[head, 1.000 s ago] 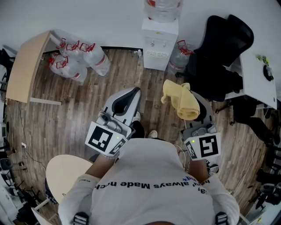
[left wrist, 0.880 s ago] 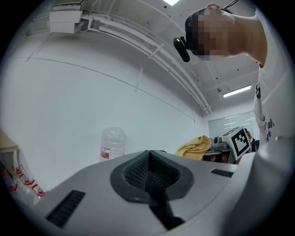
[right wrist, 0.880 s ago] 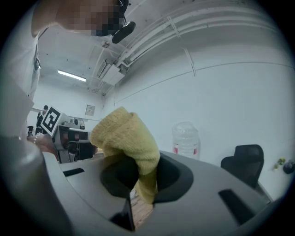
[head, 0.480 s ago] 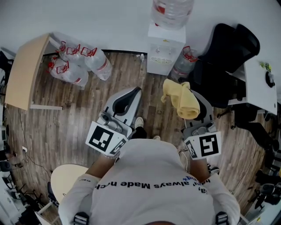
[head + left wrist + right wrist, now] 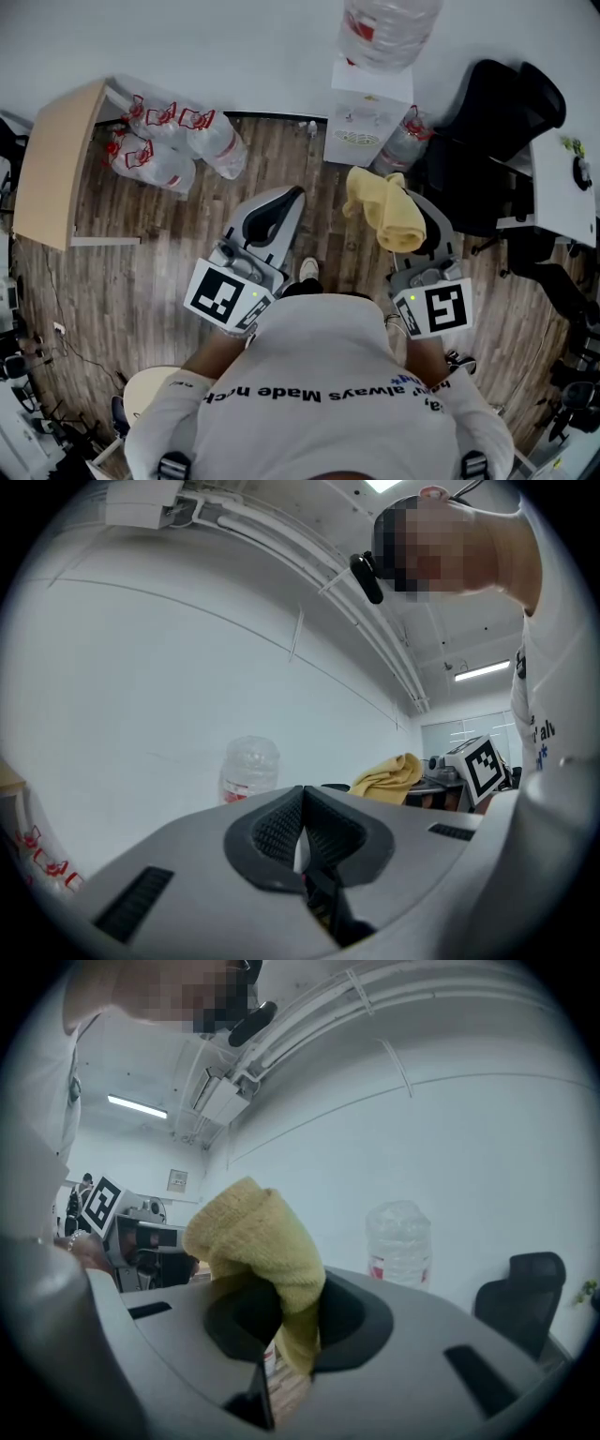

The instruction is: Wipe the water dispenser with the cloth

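Observation:
The white water dispenser [image 5: 367, 122] stands against the far wall with a clear bottle [image 5: 389, 28] on top. That bottle [image 5: 249, 769] shows ahead in the left gripper view, and the bottle [image 5: 398, 1241] also in the right gripper view. My right gripper [image 5: 401, 220] is shut on a yellow cloth [image 5: 387, 214], whose bunched end stands up above the jaws; the cloth [image 5: 259, 1241] fills the right gripper [image 5: 291, 1321]. My left gripper [image 5: 272, 211] is held level beside it, and the left gripper [image 5: 302, 829] is shut with nothing in it. Both are short of the dispenser.
Bagged water bottles [image 5: 169, 141] lie left of the dispenser beside a wooden tabletop [image 5: 52, 159]. A spare bottle [image 5: 406, 145] leans at the dispenser's right. A black office chair [image 5: 487, 122] and a white desk [image 5: 562, 178] stand on the right. A round table [image 5: 150, 389] is behind, lower left.
The dispenser, bottles and chair have slid down and right in the head view as the person moves towards them. Both grippers keep their pose and the cloth stays clamped.

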`<state>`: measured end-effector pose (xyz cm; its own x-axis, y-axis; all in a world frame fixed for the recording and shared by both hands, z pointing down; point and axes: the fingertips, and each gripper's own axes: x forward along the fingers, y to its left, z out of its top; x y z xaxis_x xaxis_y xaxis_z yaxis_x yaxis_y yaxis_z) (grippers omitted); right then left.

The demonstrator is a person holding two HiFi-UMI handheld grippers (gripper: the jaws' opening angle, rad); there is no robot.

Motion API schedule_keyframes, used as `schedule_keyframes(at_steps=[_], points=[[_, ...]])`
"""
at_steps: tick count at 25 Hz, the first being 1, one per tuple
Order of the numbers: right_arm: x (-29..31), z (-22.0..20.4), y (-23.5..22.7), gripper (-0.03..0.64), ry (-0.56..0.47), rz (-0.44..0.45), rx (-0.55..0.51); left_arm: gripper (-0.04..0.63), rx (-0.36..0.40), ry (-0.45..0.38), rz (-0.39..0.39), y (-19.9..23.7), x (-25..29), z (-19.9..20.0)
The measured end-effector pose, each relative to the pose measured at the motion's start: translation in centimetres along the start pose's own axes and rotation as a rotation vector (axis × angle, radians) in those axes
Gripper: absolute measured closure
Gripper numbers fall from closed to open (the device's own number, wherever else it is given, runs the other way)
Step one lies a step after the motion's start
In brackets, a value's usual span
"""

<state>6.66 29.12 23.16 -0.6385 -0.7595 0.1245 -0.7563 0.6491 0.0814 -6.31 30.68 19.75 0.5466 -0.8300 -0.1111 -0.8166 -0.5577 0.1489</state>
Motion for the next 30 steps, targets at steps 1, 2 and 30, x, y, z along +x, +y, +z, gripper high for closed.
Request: schedule_keyframes(at_steps=[1,2,30], points=[[0.5,0.0,0.3,0.548,0.0,0.0,0.001,0.575,0.001,0.001,-0.002,0.5,-0.1,0.0],[0.9,0.0,0.6,0.549,0.001,0.001,0.001,0.575,0.002,0.003,-0.003,1.0,-0.2,0.0],[9.2,0.1,-5.5,0.549,0.0,-0.023,-0.001,0.576,-0.005,0.002,-0.023,7.3,7.8,-0.4]])
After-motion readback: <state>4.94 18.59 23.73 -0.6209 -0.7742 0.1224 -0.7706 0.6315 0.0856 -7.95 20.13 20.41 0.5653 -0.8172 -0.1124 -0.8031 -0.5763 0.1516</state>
